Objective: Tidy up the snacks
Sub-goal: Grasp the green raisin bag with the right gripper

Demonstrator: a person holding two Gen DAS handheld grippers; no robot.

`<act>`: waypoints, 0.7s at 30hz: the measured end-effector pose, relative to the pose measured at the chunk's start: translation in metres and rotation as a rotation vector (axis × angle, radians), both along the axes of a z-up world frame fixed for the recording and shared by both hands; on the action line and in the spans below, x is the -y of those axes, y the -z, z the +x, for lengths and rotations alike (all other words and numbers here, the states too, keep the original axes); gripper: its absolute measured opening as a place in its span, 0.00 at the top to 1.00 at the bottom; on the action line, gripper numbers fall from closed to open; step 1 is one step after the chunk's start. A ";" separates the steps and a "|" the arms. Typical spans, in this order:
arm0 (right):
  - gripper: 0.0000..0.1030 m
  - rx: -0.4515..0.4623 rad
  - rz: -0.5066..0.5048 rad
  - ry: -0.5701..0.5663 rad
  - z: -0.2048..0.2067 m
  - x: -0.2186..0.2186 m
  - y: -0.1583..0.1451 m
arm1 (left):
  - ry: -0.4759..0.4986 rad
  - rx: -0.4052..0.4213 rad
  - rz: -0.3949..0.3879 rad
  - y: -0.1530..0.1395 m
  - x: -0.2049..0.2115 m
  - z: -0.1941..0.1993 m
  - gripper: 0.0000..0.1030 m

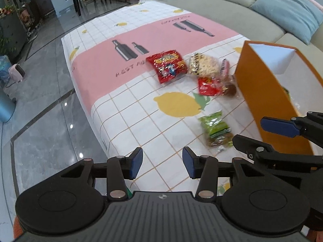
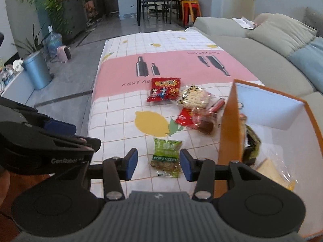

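Table: a long table [image 2: 121, 64] with a cloth of white squares, yellow lemons and a wide pink band with dark bottles.
Room: shiny grey floor [image 1: 46, 109] along one long edge, a pale green sofa [image 2: 252, 56] with cushions along the other, dark dining chairs past the far end.
Box: an orange box [image 2: 230, 129] with white insides stands by the sofa-side edge. A few snacks lie in it already.
Snacks: a big red bag [image 2: 164, 89] lies on the edge of the pink band. Beside it are a clear pack of pale puffs [image 2: 193, 97], a small red pack [image 2: 184, 118] and a brown treat in clear wrap [image 2: 206, 125], which sits just beside the box wall. A green raisin pack [image 2: 166, 157] lies alone, nearer the near end.
Left gripper: left gripper [image 1: 162, 165] is spread with nothing between its blue pads, over bare cloth by the floor-side edge.
Right gripper: right gripper [image 2: 158, 164] is spread too, and the green raisin pack shows between its pads, not pinched.
In the way: the box wall hides part of the snacks inside.
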State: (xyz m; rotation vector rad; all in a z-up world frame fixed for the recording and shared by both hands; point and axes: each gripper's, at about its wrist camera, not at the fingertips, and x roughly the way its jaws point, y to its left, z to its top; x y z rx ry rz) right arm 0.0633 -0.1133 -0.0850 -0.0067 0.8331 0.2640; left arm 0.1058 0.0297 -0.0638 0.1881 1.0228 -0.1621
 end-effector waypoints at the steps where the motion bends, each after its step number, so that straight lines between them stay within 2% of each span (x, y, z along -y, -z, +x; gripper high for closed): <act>1: 0.56 -0.014 0.003 0.007 0.006 -0.002 0.005 | -0.002 -0.007 -0.001 0.003 -0.002 0.003 0.48; 6: 0.56 -0.074 0.011 0.022 0.032 -0.009 0.026 | 0.002 -0.011 0.006 0.012 -0.011 0.022 0.48; 16: 0.55 -0.275 0.021 0.076 0.094 -0.009 0.070 | 0.043 -0.057 -0.009 0.032 -0.009 0.060 0.48; 18: 0.51 -0.293 0.015 0.082 0.100 -0.010 0.075 | 0.043 -0.071 -0.015 0.036 -0.008 0.066 0.48; 21: 0.50 -0.304 0.001 0.080 0.105 -0.010 0.080 | 0.054 -0.081 -0.019 0.040 -0.007 0.072 0.48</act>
